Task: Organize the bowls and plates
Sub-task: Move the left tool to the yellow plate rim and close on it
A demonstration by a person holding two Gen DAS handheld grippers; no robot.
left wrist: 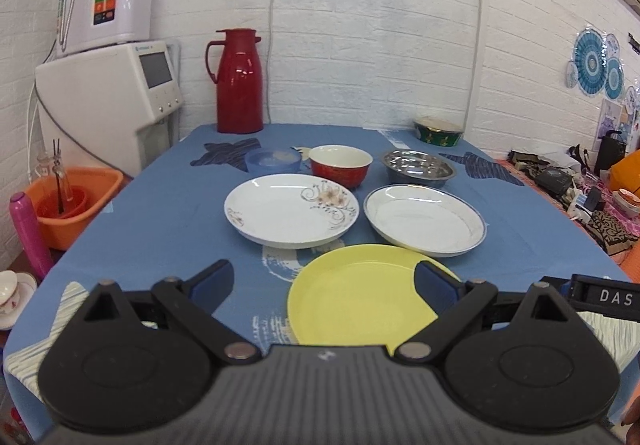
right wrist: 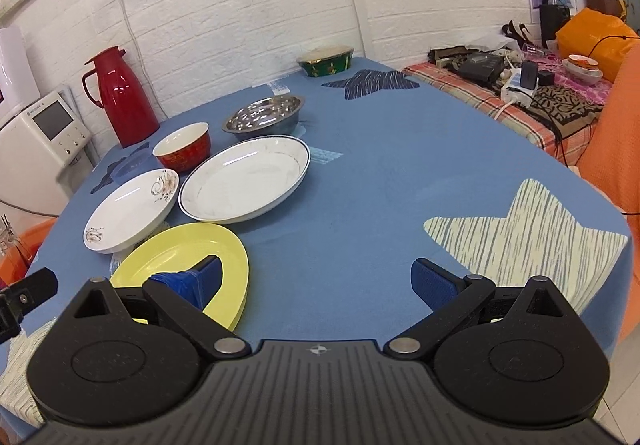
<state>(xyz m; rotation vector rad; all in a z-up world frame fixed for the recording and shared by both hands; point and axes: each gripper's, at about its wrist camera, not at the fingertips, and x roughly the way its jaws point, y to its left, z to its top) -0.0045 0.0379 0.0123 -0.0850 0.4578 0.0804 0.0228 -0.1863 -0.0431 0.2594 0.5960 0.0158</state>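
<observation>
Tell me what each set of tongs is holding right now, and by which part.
Nothing is held. The left tongs and the right tongs are both open above the table, with only the yellow plate lying under them.

Surface: table (left wrist: 160, 229) w/ blue star-print cloth.
Near: yellow plate (left wrist: 360, 293).
Mid: floral white plate (left wrist: 291, 210) left, blue-rimmed plate (left wrist: 425, 219) right, apart.
Far row, L to R: blue lid (left wrist: 273, 160), red bowl (left wrist: 340, 165), steel bowl (left wrist: 418, 167).
Far edge: red thermos (left wrist: 239, 83) left, green bowl (left wrist: 439, 131) right.

Three plates (left wrist: 360, 297) fronting three bowls (left wrist: 340, 165), seemingly unstacked.
</observation>
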